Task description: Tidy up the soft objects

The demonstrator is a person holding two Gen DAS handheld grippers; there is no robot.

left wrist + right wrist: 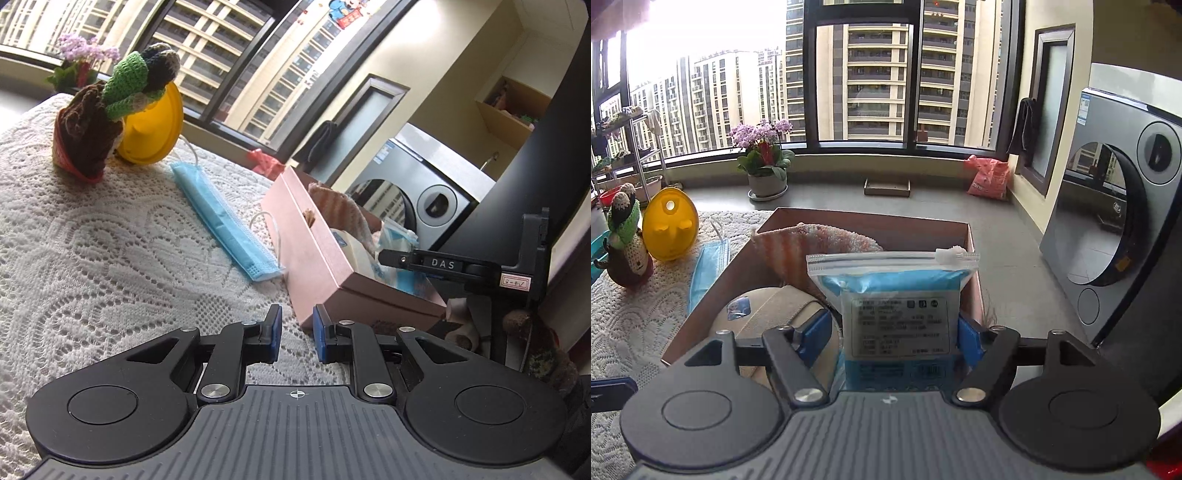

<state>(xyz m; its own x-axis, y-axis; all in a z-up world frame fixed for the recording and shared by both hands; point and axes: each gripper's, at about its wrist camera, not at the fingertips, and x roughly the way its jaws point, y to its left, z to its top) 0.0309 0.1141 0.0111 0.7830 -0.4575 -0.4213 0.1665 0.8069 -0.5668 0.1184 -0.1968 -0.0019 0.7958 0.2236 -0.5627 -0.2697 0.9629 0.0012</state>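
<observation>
A pink box (317, 258) lies on the lace cloth; it also shows in the right wrist view (709, 280). In it lie a striped knit cloth (820, 243), a beige item (768, 310) and a zip bag of blue masks (897, 306). My right gripper (890, 332) is over the box with its fingers wide apart either side of the bag, not squeezing it; it shows in the left wrist view (399, 258). My left gripper (297, 338) is open and empty, low over the cloth near the box corner. A blue face mask (221, 218) lies beside the box. A crochet doll (107, 110) stands at the far left.
A yellow egg-shaped shell (155, 125) leans behind the doll. A potted orchid (764, 162) and a red bag (990, 177) sit on the window ledge. A washing machine (1115, 236) stands at the right. White lace cloth (92, 258) covers the table.
</observation>
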